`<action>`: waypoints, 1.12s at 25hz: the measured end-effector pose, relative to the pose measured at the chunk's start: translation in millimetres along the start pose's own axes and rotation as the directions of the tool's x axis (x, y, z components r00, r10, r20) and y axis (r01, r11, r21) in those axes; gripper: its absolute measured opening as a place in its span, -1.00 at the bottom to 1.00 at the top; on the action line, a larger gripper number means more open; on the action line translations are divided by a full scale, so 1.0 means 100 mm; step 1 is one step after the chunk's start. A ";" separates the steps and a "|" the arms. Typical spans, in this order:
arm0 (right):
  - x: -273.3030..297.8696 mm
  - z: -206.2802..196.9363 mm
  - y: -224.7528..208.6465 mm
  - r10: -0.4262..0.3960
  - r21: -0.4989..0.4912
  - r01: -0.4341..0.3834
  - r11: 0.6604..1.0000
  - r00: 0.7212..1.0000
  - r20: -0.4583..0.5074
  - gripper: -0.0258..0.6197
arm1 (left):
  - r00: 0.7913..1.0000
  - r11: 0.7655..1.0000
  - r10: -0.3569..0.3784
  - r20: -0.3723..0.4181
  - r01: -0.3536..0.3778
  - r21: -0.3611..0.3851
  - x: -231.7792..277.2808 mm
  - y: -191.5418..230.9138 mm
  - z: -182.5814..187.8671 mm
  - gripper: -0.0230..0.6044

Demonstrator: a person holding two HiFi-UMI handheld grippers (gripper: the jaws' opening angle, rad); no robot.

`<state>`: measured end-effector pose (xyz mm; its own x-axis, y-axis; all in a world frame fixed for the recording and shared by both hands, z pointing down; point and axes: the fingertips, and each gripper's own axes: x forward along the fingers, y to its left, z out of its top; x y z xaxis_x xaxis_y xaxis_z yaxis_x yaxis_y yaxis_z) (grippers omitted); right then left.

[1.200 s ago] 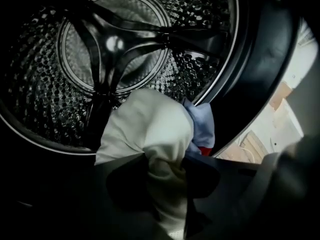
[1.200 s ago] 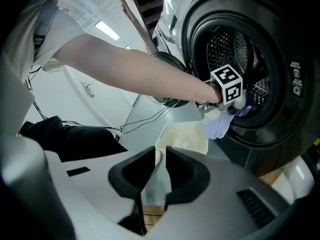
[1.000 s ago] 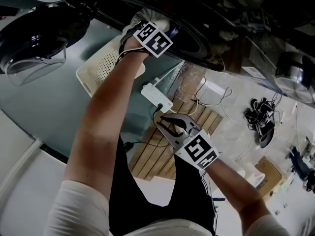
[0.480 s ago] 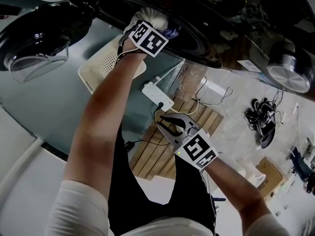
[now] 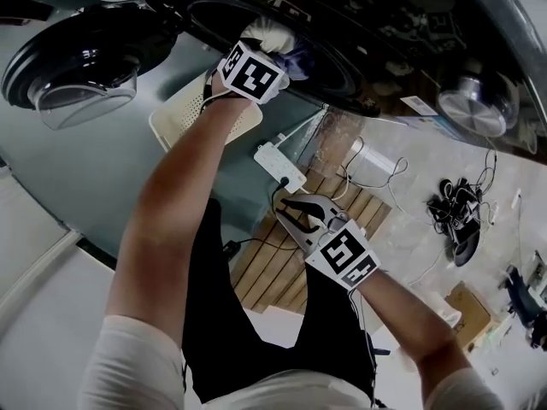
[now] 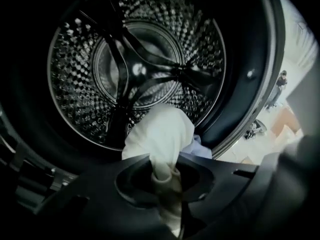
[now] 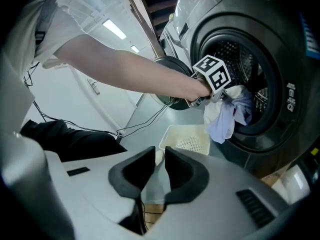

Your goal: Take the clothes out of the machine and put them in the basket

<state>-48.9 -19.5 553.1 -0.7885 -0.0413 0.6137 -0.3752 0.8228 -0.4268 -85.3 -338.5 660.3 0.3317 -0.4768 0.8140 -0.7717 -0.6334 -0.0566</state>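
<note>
In front of me, the washing machine point(image 7: 200, 9) fills the twelve o'clock side of the head view. Its round door point(image 5: 81, 67) is swung wide open toward ten o'clock. Beyond my left claw, the perforated steel drum point(image 6: 135, 64) shows bare metal except at its lower rim.

The cream basket point(image 5: 179, 118) sits on the floor just before the machine. It lies at about eight o'clock from my left claw in the head view and at seven o'clock from it in the right gripper view. I see no clothing in the part of it that shows.

The clothes are at the mouth of the machine. A white garment point(image 6: 160, 134) bulges up from my grip against the drum's lower edge. A pale blue garment point(image 7: 225, 126) hangs beside it, at four o'clock of the white one in the left gripper view. Both drape over the door opening's lip, above the basket and clear of it.

My left claw point(image 6: 167, 176) is clamped on a bunched fold of the white garment, with the cloth pinched between the pads.

My right claw point(image 7: 158, 156) hangs back at five o'clock of the left. It points toward the basket with its pads a narrow slit apart and nothing between them.

A white power strip point(image 5: 280, 166) lies on the floor between my two claws.
</note>
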 end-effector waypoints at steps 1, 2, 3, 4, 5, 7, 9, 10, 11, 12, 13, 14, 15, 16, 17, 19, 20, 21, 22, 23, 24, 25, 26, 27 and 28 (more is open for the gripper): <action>-0.02 0.01 0.02 0.002 -0.005 -0.002 1.000 1.000 0.002 -0.76 | 1.000 1.000 -0.001 0.013 0.002 -0.007 -0.07 0.00 0.02 -0.74; -0.04 0.03 0.03 0.005 -0.009 -0.005 1.000 1.000 0.003 -0.76 | 1.000 1.000 -0.002 0.027 0.002 -0.016 -0.15 0.00 0.04 -0.74; -0.06 0.04 0.05 0.008 -0.012 -0.008 1.000 1.000 0.004 -0.76 | 0.999 1.000 -0.001 0.040 0.002 -0.023 -0.23 -0.01 0.07 -0.74; -0.08 0.05 0.07 0.012 -0.015 -0.012 1.000 1.000 0.004 -0.76 | 0.999 1.000 -0.001 0.051 0.003 -0.030 -0.31 -0.01 0.09 -0.74; -0.10 0.06 0.09 0.017 -0.020 -0.017 1.000 1.000 0.005 -0.76 | 0.998 0.999 -0.002 0.060 0.004 -0.036 -0.39 -0.02 0.10 -0.74; -0.13 0.07 0.14 0.030 -0.034 -0.030 0.999 1.000 0.004 -0.76 | 0.997 0.999 -0.006 0.071 0.009 -0.048 -0.55 -0.02 0.11 -0.74; -0.16 0.08 0.20 0.042 -0.047 -0.041 0.998 0.999 0.001 -0.76 | 0.996 0.998 -0.011 0.084 0.016 -0.059 -0.72 -0.03 0.11 -0.74; -0.17 0.08 0.22 0.046 -0.053 -0.046 0.998 0.999 0.000 -0.76 | 0.996 0.998 -0.013 0.093 0.018 -0.061 -0.79 -0.03 0.12 -0.74; -0.18 0.08 0.25 0.049 -0.057 -0.049 0.997 0.999 -0.001 -0.76 | 0.994 0.998 -0.015 0.104 0.021 -0.064 -0.86 -0.03 0.11 -0.74; -0.19 0.08 0.27 0.051 -0.062 -0.051 0.997 0.999 -0.003 -0.76 | 0.993 0.997 -0.016 0.113 0.024 -0.071 -0.93 -0.03 0.11 -0.74; -0.20 0.08 0.28 0.053 -0.067 -0.053 0.996 0.999 -0.004 -0.76 | 0.993 0.996 -0.016 0.120 0.026 -0.082 -1.00 -0.03 0.09 -0.74; -0.20 0.09 0.30 0.056 -0.071 -0.056 0.996 0.998 -0.005 -0.76 | 0.992 0.995 -0.016 0.125 0.028 -0.091 -1.08 -0.02 0.08 -0.74; -0.21 0.09 0.31 0.059 -0.074 -0.060 0.995 0.998 -0.006 -0.76 | 0.991 0.995 -0.017 0.130 0.030 -0.098 -1.16 -0.02 0.07 -0.74; -0.21 0.09 0.33 0.064 -0.077 -0.064 0.995 0.998 -0.006 -0.76 | 0.991 0.994 -0.017 0.135 0.031 -0.101 -1.24 -0.01 0.06 -0.74; -0.22 0.09 0.35 0.069 -0.079 -0.069 0.994 0.998 -0.006 -0.76 | 0.990 0.994 -0.016 0.142 0.031 -0.102 -1.32 -0.01 0.04 -0.74; -0.22 0.09 0.39 0.080 -0.086 -0.080 0.993 0.997 -0.007 -0.76 | 0.987 0.993 -0.012 0.158 0.029 -0.111 -1.48 0.00 0.02 -0.74; -0.22 0.09 0.42 0.085 -0.092 -0.085 0.992 0.996 -0.010 -0.76 | 0.986 0.993 -0.007 0.167 0.027 -0.117 -1.56 0.01 0.00 -0.74; -0.22 0.08 0.44 0.089 -0.099 -0.090 0.991 0.996 -0.014 -0.76 | 0.984 0.992 -0.002 0.177 0.024 -0.124 -1.65 0.04 -0.02 -0.74; -0.21 0.09 0.46 0.091 -0.107 -0.092 0.990 0.996 -0.017 -0.76 | 0.982 0.991 0.004 0.187 0.021 -0.131 -1.74 0.06 -0.04 -0.74; -0.20 0.09 0.48 0.093 -0.112 -0.094 0.989 0.996 -0.020 -0.76 | 0.980 0.990 0.008 0.197 0.019 -0.137 -1.82 0.09 -0.07 -0.74; -0.19 0.08 0.49 0.094 -0.116 -0.096 0.989 0.995 -0.023 -0.76 | 0.979 0.990 0.012 0.205 0.017 -0.142 -1.90 0.11 -0.11 -0.74; -0.18 0.09 0.51 0.094 -0.118 -0.097 0.988 0.995 -0.026 -0.76 | 0.977 0.989 0.017 0.212 0.015 -0.147 -1.99 0.13 -0.15 -0.74; -0.17 0.09 0.52 0.096 -0.119 -0.098 0.988 0.995 -0.029 -0.76 | 0.975 0.988 0.021 0.219 0.013 -0.153 -2.07 0.16 -0.20 -0.74; -0.16 0.09 0.53 0.097 -0.119 -0.100 0.988 0.995 -0.032 -0.76 | 0.973 0.987 0.024 0.228 0.012 -0.157 -2.15 0.18 -0.23 -0.74; -0.15 0.10 0.55 0.099 -0.119 -0.102 0.988 0.994 -0.035 -0.76 | 0.971 0.987 0.027 0.238 0.012 -0.161 -2.23 0.19 -0.26 -0.74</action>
<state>-62.5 20.4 513.9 -0.8043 0.0601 0.5912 -0.2319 0.8842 -0.4054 -188.1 -228.5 492.1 0.4304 -0.6252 0.6511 -0.8450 -0.5326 0.0472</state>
